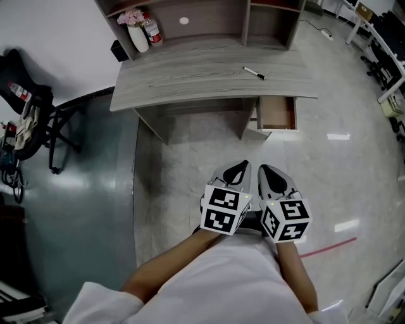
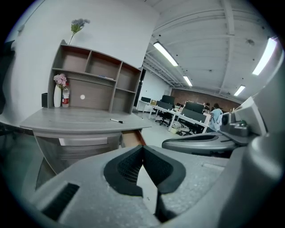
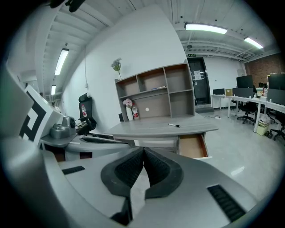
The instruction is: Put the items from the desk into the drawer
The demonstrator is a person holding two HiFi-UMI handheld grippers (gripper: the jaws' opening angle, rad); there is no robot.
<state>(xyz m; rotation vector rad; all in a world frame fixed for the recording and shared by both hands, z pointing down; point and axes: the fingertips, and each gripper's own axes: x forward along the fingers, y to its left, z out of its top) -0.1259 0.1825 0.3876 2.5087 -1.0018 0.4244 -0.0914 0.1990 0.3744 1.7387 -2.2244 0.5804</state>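
A black-and-white marker pen [image 1: 254, 73] lies on the grey wooden desk [image 1: 190, 79], towards its right side; it also shows in the left gripper view [image 2: 116, 120] and the right gripper view [image 3: 174, 125]. Under the desk's right end a drawer [image 1: 276, 112] stands pulled out, its wooden inside bare [image 3: 192, 146]. My left gripper [image 1: 238, 172] and right gripper [image 1: 272, 174] hang side by side well in front of the desk, over the floor. Both are shut with nothing between the jaws.
A white vase of pink flowers [image 1: 135, 31] and a bottle [image 1: 152, 30] stand at the desk's back left, under a shelf unit [image 1: 209, 16]. A black chair [image 1: 31, 111] is at the left. More desks and chairs [image 2: 187, 116] fill the room to the right.
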